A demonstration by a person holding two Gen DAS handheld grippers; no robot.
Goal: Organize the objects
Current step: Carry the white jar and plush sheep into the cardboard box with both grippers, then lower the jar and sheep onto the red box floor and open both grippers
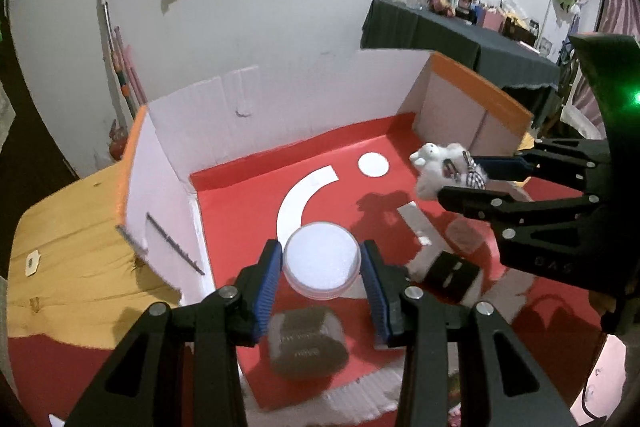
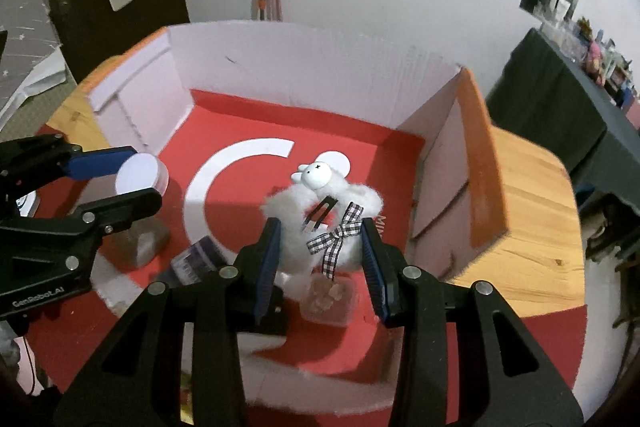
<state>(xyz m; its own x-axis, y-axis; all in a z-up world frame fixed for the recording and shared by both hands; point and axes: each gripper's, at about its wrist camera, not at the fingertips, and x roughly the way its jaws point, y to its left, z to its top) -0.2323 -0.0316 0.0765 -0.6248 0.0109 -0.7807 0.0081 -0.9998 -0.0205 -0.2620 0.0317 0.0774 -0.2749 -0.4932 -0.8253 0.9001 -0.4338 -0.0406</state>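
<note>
Two tongs, both loaded, above the red-floored cardboard box (image 2: 476,147) on the wooden bench (image 2: 532,227). Left tongs (image 1: 320,259) clamped on a round white-lidded container (image 1: 321,261), lower centre of the left view. Right tongs (image 2: 320,247) closed narrowly on a fluffy white plush toy (image 2: 320,211) (checked bow, hair clip), mid-frame. Blurred dark items on the box floor below.

Motion-blurred grey box (image 1: 306,345), small clear container (image 2: 330,301) (contents unreadable) behind plush
</note>
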